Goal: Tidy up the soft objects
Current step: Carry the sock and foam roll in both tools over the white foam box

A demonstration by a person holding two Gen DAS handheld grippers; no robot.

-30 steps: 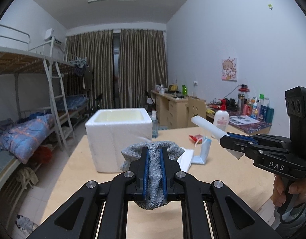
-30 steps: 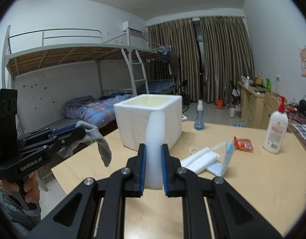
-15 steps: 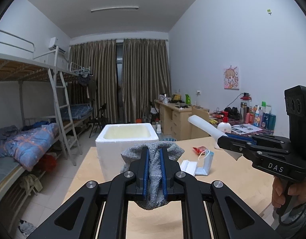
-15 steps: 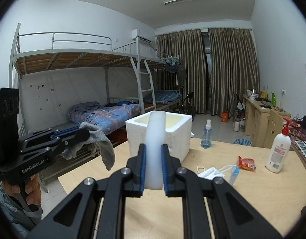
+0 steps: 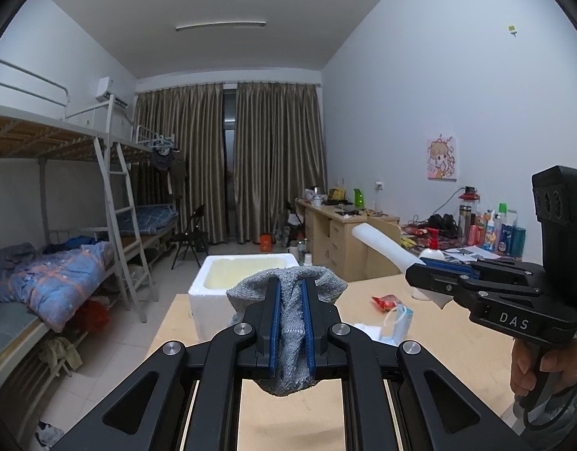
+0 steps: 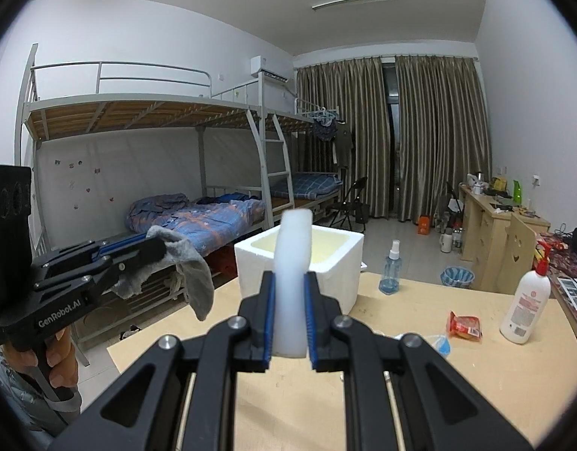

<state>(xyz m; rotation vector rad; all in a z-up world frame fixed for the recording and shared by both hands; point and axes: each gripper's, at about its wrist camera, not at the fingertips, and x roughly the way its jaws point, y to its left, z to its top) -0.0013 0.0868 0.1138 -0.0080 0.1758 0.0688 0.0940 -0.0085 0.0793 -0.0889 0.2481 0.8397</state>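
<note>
The left gripper is clamping its fingers on a grey sock and the right gripper on a white foam strip, both held above the counter, evidently for depositing in the foam box.

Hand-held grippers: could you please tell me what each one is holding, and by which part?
The left hand-held gripper clamps a grey sock across its bunched middle. The right hand-held gripper clamps a white foam strip near its lower end.
</note>
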